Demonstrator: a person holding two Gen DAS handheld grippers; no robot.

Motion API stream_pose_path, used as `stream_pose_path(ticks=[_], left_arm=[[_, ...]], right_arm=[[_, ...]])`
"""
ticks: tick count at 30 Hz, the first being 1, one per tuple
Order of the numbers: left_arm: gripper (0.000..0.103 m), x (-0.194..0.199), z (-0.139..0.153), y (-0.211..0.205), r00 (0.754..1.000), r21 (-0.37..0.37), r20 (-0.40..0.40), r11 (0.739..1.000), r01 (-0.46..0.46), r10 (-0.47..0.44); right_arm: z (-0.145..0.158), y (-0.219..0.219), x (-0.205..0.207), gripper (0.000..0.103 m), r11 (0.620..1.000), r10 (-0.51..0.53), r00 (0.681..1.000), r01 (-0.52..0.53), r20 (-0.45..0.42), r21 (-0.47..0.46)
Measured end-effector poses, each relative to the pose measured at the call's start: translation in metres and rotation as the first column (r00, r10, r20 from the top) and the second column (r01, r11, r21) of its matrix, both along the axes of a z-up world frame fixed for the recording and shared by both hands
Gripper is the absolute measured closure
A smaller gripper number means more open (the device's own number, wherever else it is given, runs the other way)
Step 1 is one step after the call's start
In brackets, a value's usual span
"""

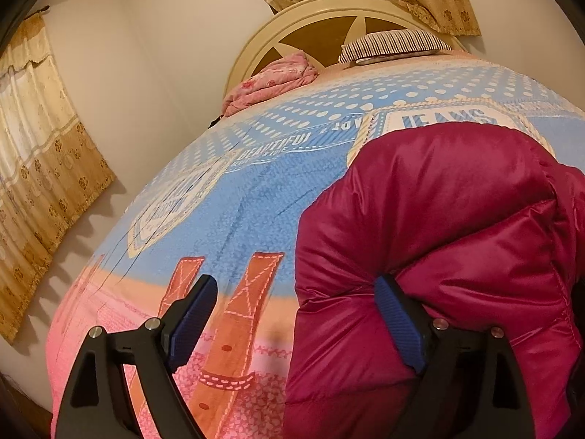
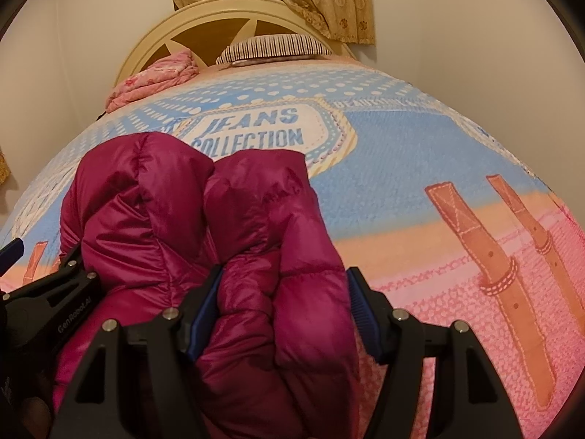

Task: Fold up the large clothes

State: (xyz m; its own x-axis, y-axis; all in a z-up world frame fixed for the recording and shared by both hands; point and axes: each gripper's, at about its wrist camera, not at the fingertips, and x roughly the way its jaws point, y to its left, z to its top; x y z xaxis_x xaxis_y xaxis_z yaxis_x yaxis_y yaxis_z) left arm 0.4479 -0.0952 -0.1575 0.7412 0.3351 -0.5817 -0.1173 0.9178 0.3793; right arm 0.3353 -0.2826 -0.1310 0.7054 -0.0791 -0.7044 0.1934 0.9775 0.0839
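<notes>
A puffy dark-pink shiny jacket (image 1: pixel 438 226) lies on a blue and pink printed bedspread (image 1: pixel 237 201).

The left gripper (image 1: pixel 296 314) is wide open, its right blue pad (image 1: pixel 400 325) touching the jacket.

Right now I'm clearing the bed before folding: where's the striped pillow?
The striped pillow lies at the head of the bed against the headboard, right of the bunched pink blanket, beyond the magenta jacket.

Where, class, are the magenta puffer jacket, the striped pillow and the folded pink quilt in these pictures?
magenta puffer jacket (image 2: pixel 256 226): right wrist view, on its upper padded fold.
striped pillow (image 1: pixel 395 42): left wrist view, middle of its striped top.
folded pink quilt (image 1: pixel 270 80): left wrist view, centre of the bundle by the headboard.
</notes>
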Motion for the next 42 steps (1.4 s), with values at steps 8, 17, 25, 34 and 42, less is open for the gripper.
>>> stream_pose_path(ticks=[8,17,25,34,42], left_arm=[[0.014,0.003,-0.004,0.002,1.000,-0.021,-0.016,1.000,0.003,-0.003],[0.014,0.003,-0.007,0.002,1.000,-0.020,-0.018,1.000,0.003,-0.004],[0.013,0.002,-0.009,0.006,1.000,-0.038,-0.028,0.999,0.007,-0.008],[0.014,-0.036,-0.003,0.039,0.993,-0.267,-0.100,0.963,0.036,-0.064],[0.014,-0.042,-0.012,0.036,0.987,-0.320,-0.120,0.945,0.063,-0.106]], right_arm=[[-0.005,-0.004,0.002,0.037,1.000,0.005,1.000,-0.004,-0.011,0.016],[-0.009,-0.007,0.008,0.036,0.999,0.009,1.000,-0.009,-0.027,0.036],[-0.014,-0.013,0.012,0.036,0.997,0.027,0.999,-0.024,-0.038,0.076],[-0.018,-0.017,0.013,0.035,0.991,0.052,0.998,-0.046,-0.046,0.122],[-0.021,-0.022,0.008,0.035,0.986,0.074,0.996,-0.066,-0.048,0.153]])
